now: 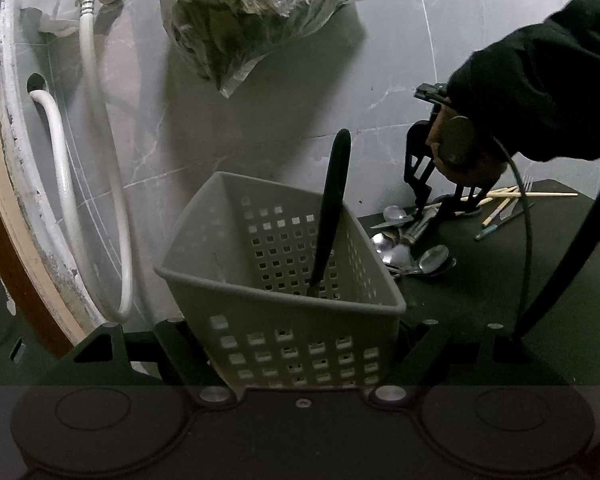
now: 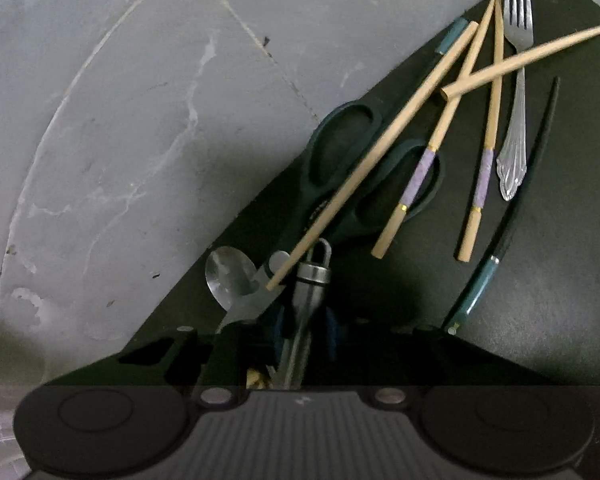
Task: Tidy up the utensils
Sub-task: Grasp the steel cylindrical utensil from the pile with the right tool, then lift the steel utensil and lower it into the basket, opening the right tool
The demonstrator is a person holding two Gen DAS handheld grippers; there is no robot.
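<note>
My left gripper [image 1: 300,344] clamps the grey perforated basket [image 1: 284,280], centre frame, holding one black-handled utensil [image 1: 332,208], while my right gripper [image 2: 300,332], nearly closed, grips a steel-handled utensil [image 2: 310,280] on the dark mat [image 2: 520,300].

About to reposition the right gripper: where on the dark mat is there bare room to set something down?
Free: the mat right of the teal-handled chopstick, and the near stretch between the basket and the cable. Crowded: chopsticks, scissors and fork overlap along the far edge; spoons pile beside the basket.
</note>
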